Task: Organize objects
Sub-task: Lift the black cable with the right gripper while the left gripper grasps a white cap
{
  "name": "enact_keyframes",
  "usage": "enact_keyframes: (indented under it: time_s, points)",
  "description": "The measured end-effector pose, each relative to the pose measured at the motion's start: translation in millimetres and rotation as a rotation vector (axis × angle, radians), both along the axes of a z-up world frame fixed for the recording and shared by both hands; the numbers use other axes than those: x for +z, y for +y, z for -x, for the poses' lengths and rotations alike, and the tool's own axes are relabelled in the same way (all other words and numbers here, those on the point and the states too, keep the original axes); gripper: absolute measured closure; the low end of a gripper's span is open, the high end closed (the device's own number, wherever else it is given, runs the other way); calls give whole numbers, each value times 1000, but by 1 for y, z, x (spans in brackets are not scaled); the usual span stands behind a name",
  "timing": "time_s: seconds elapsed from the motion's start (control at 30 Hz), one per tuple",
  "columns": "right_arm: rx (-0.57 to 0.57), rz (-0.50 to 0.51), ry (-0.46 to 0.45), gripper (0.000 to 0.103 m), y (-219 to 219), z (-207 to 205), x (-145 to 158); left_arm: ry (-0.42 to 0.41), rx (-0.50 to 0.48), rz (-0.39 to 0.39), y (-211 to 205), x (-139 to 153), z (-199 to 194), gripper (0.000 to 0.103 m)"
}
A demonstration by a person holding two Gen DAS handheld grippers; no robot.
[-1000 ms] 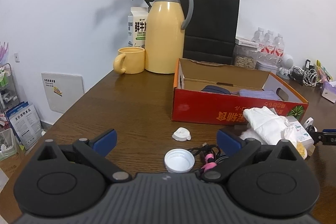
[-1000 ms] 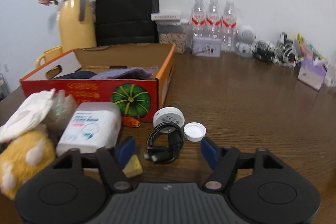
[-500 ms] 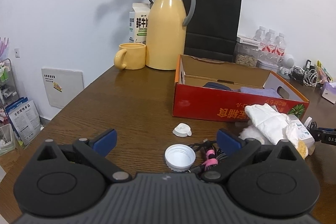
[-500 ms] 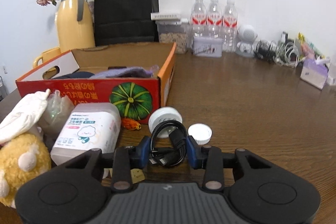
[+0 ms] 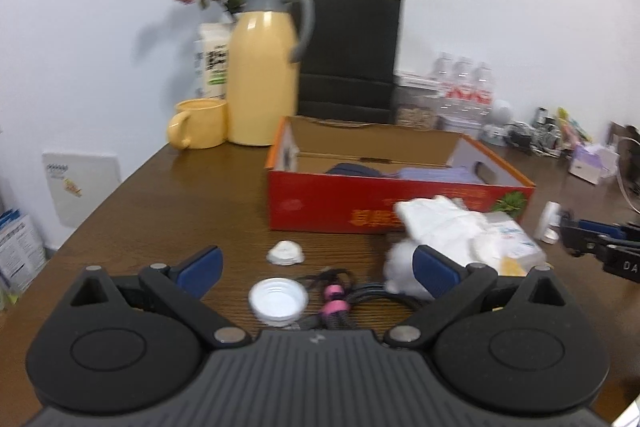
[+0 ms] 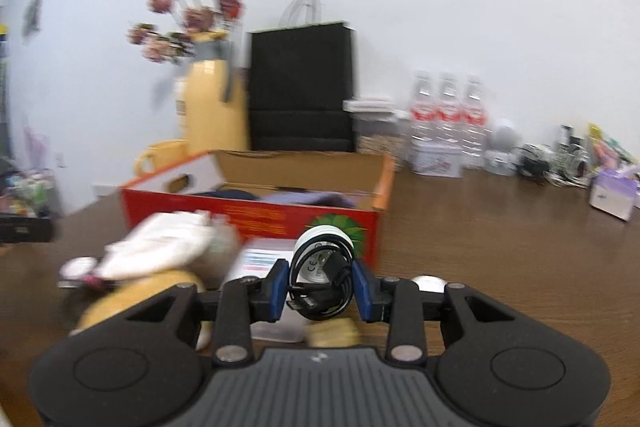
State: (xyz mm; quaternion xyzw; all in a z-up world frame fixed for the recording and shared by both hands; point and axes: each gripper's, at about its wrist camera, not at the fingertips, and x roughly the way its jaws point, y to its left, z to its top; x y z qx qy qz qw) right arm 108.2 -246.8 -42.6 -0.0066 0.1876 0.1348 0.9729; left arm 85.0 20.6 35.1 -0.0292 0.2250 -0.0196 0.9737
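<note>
Between the blue pads of the right hand-held gripper, a coiled black cable is sitting clamped, lifted before the red box. Only the left view is showing the left hand-held gripper spread wide over a white cap on the brown table.

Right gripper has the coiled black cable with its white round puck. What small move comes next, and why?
Probably carry it forward and over the red cardboard box's near wall, then release. The right gripper is shut on the coiled black cable with white round puck, already off the brown wooden table, and the open box lies straight ahead.
</note>
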Motion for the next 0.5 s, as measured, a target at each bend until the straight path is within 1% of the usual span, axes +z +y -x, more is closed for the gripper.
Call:
enact_keyframes:
  time_s: [0.1, 0.2, 0.27, 0.33, 0.47, 0.5]
  points:
    - [91, -26, 5, 70, 16, 10, 5, -9, -53, -22, -13, -2, 4, 0]
    - [171, -53, 17, 70, 30, 16, 9, -16, -109, -60, -24, -8, 9, 0]
    - [219, -69, 25, 70, 40, 19, 10, -27, -136, -90, -31, -11, 12, 3]
    - [267, -79, 29, 71, 52, 21, 12, -35, -161, -116, -35, -15, 15, 10]
    - [347, -86, 40, 71, 72, 27, 15, -48, -196, -159, -40, -23, 17, 19]
    - [363, -82, 42, 71, 77, 28, 16, -51, -205, -166, -40, -25, 18, 23]
